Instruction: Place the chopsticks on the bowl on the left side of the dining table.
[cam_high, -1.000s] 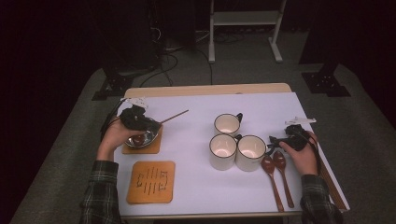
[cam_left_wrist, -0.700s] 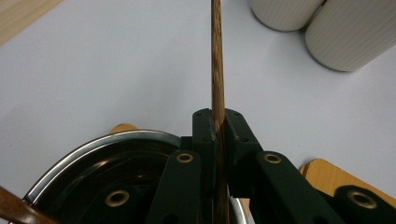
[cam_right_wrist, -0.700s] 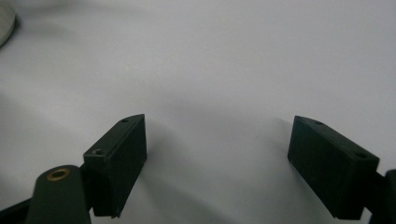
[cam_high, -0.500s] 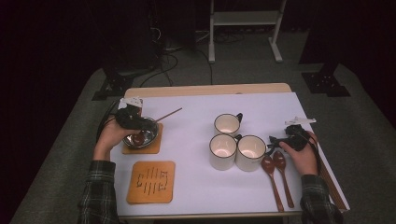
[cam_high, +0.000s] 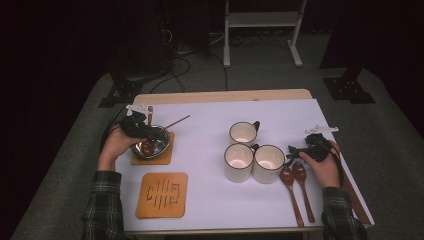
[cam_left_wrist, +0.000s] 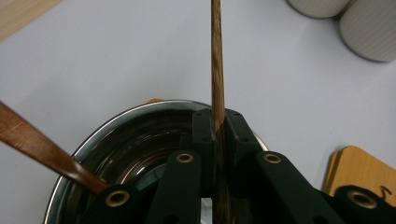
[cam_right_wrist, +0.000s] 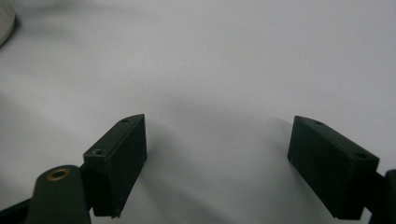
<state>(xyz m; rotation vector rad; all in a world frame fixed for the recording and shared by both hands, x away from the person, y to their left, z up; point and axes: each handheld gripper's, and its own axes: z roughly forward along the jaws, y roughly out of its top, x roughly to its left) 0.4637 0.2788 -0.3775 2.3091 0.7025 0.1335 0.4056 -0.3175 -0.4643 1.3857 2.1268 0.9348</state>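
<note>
My left gripper (cam_high: 144, 131) hangs over a steel bowl (cam_high: 161, 142) that stands on a wooden coaster (cam_high: 162, 157) at the table's left. Its jaws are shut on the handle of a wooden spoon (cam_high: 149, 114), whose head rests inside the bowl. In the left gripper view the handle (cam_left_wrist: 216, 65) runs straight up between the closed jaws of my left gripper (cam_left_wrist: 217, 122), above the bowl's rim (cam_left_wrist: 116, 120). A second spoon (cam_high: 176, 122) leans in the bowl, its handle (cam_left_wrist: 37, 145) pointing away. My right gripper (cam_high: 293, 150) rests open on the white table by the mugs, with nothing between the jaws of this gripper (cam_right_wrist: 217, 154).
Three white mugs (cam_high: 250, 155) stand grouped at mid-table. Two wooden spoons (cam_high: 295, 187) lie beside my right hand. A second coaster (cam_high: 162, 195) with dark slots lies near the front left edge. The mugs (cam_left_wrist: 369, 28) and that coaster (cam_left_wrist: 359, 172) appear in the left gripper view.
My left gripper has shifted a little to the left over the bowl, still holding the spoon, whose handle now stands more upright. The right gripper has kept still.
</note>
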